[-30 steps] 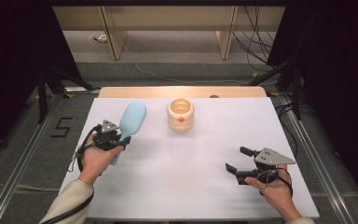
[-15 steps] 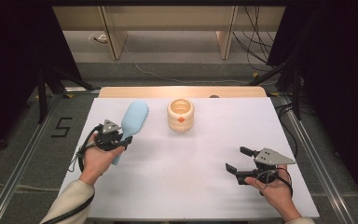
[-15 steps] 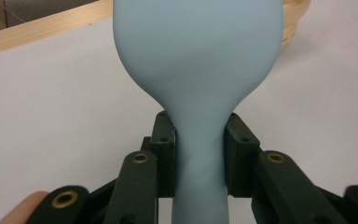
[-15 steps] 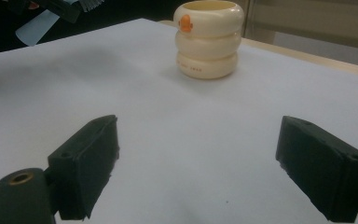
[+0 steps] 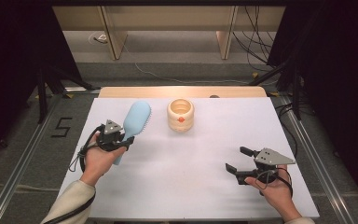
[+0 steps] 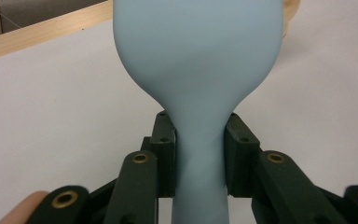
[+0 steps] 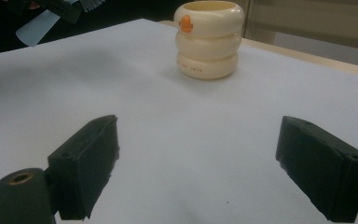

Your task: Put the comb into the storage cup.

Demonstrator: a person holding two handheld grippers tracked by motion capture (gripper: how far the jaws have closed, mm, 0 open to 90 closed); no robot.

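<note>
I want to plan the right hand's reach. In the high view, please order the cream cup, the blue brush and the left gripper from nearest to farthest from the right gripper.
1. Cream cup: up and left of the right gripper.
2. Blue brush: farther left.
3. Left gripper: far left, holding the brush handle; close to the brush in rank.

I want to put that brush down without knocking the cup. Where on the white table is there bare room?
The widest bare stretch lies in the middle of the white table, between the left gripper holding the blue brush and the open right gripper, in front of the cream cup. The far right corner past the cup is bare too. It is tightest between brush head and cup.
</note>
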